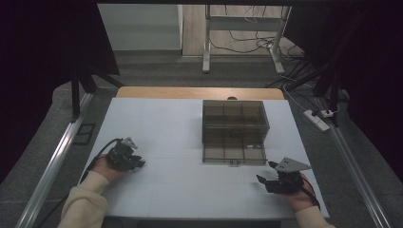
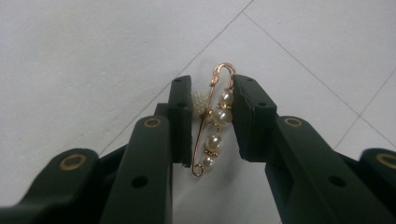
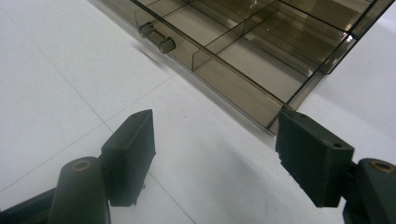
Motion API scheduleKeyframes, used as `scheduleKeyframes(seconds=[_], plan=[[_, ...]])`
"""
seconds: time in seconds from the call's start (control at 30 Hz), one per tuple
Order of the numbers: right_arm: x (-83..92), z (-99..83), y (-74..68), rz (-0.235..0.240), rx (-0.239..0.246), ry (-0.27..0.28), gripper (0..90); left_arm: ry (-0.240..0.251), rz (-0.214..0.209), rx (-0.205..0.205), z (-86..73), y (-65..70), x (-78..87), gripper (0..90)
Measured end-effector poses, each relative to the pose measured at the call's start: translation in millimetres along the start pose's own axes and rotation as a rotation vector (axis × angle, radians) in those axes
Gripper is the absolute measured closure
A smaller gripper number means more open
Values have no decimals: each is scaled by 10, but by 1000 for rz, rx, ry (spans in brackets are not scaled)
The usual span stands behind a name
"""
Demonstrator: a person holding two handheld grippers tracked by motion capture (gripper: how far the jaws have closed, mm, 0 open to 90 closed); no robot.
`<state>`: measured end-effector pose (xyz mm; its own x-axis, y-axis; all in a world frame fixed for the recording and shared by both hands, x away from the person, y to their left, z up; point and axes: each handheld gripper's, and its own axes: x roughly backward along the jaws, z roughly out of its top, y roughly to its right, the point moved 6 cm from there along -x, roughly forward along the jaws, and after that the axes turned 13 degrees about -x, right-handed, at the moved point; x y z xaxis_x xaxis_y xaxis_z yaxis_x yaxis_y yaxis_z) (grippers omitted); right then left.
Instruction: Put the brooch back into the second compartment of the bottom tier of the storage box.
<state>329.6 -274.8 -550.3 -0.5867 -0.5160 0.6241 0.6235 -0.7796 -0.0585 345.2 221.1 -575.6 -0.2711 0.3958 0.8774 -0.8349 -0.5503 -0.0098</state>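
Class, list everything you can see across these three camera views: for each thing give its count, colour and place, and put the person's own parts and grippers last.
Pearl brooch pin: one, gold with white pearls, clamped between the left gripper's jaws just above the table.
Drawer organiser box: one, smoky transparent brown, far right-centre of the table, lower drawer pulled out, its compartments empty.
Drawer knobs: two, clear brown, on the drawer front.
Table: one, white top with a wooden far edge.
Power strip: one, white, on the floor at right.
Left gripper: one, black, near left of the table, shut on the pin.
Right gripper: one, black, near right, jaws open, nothing between them.
Sleeves: two, cream, bottom edge.
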Motion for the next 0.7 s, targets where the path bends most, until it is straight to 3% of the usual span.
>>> scheduleKeyframes(seconds=[0.2, 0.7], plan=[[-2, 0, 4, -1, 1, 1, 280, 21, -11, 19, -23, -9, 1, 690], [-3, 3, 4, -2, -1, 3, 280, 112, 14, 67, 16, -40, 88, 689]])
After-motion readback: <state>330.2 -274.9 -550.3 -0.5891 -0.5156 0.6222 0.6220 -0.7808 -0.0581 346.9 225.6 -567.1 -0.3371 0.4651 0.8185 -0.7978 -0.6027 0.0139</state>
